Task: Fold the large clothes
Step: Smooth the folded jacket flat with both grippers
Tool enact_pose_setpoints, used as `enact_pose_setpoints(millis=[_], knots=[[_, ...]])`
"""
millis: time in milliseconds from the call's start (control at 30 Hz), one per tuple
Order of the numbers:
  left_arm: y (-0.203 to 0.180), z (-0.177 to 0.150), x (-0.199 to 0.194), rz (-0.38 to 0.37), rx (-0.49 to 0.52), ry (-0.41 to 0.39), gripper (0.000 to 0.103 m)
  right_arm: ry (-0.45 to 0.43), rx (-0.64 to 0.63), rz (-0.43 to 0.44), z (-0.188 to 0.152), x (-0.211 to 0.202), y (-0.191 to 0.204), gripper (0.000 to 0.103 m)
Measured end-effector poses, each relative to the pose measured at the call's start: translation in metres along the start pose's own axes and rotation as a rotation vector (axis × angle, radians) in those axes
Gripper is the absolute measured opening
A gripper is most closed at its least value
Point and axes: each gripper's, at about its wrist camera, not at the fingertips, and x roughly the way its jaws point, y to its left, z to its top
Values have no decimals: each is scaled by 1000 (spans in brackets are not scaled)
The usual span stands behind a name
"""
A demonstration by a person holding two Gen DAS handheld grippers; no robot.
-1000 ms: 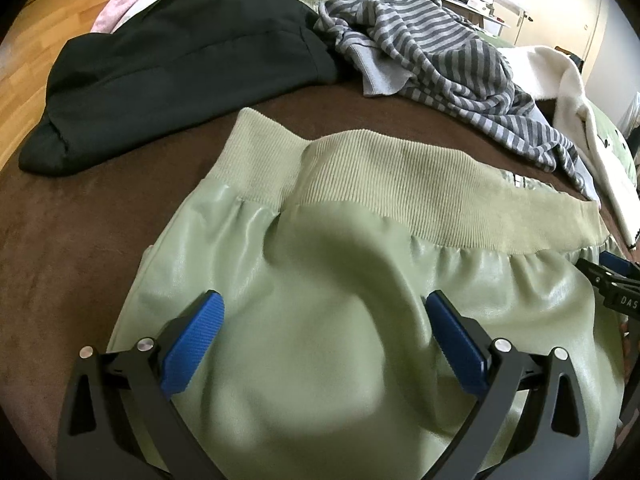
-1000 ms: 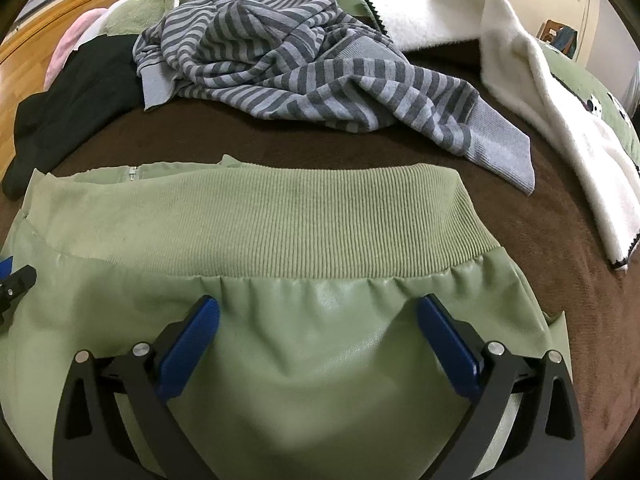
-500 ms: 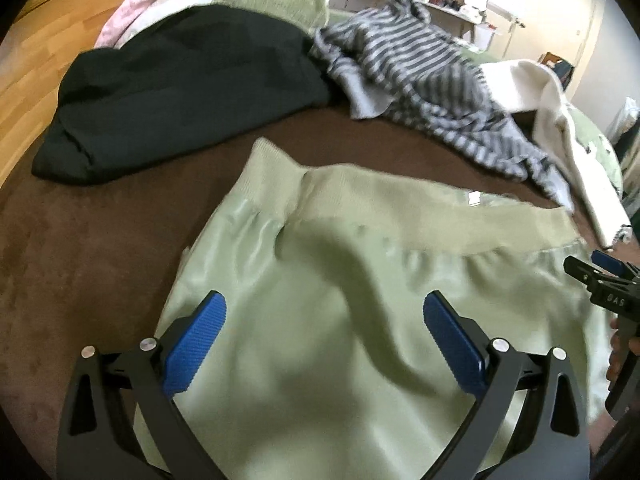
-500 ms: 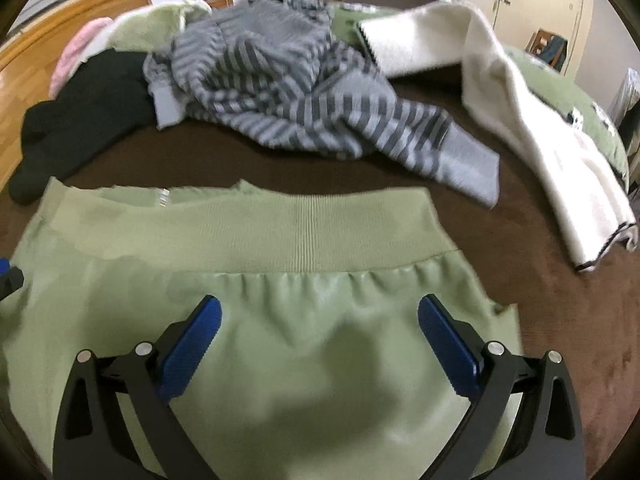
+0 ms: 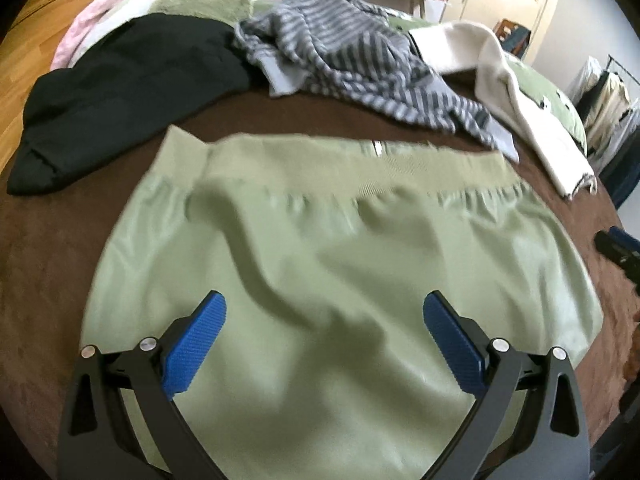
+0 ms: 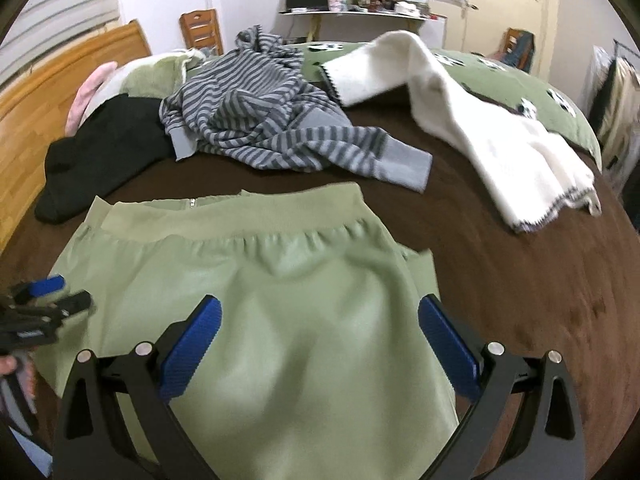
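Observation:
A light green shiny garment (image 5: 328, 264) with a ribbed knit waistband (image 5: 320, 164) lies flat on the brown bedspread (image 5: 44, 248), waistband at the far side; it also shows in the right wrist view (image 6: 280, 304). My left gripper (image 5: 324, 336) is open and empty, held above the garment's near left part. My right gripper (image 6: 318, 332) is open and empty above its near right part. The right gripper's tip shows at the right edge of the left wrist view (image 5: 618, 242); the left gripper shows at the left edge of the right wrist view (image 6: 44, 300).
Beyond the green garment lie a black garment (image 5: 120, 80), a grey striped sweater (image 5: 352, 64) and a white fleece garment (image 6: 492, 132). A pink item (image 5: 88, 32) and green pillow (image 5: 204, 0) sit at the back. A wooden bed frame (image 6: 52, 92) is left.
Both grippers have pulled back and risen from the garment, so more of it and the bed shows. Both stayed open. The garment lies flatter.

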Motion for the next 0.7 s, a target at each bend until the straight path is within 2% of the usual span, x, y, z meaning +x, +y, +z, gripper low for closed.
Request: enact_pose_setpoints(millis=[300,633,700], knots=[[-7,-21,24,38,7,39,97,14,110,-39,-35,-5,-35,97],[-5,-22,38,23,-5,95,98,10,195,-14,-59,-20,-53,97],[-6,-22,40,26,1,101,98,7,239,19,-65,-25,-60,97]])
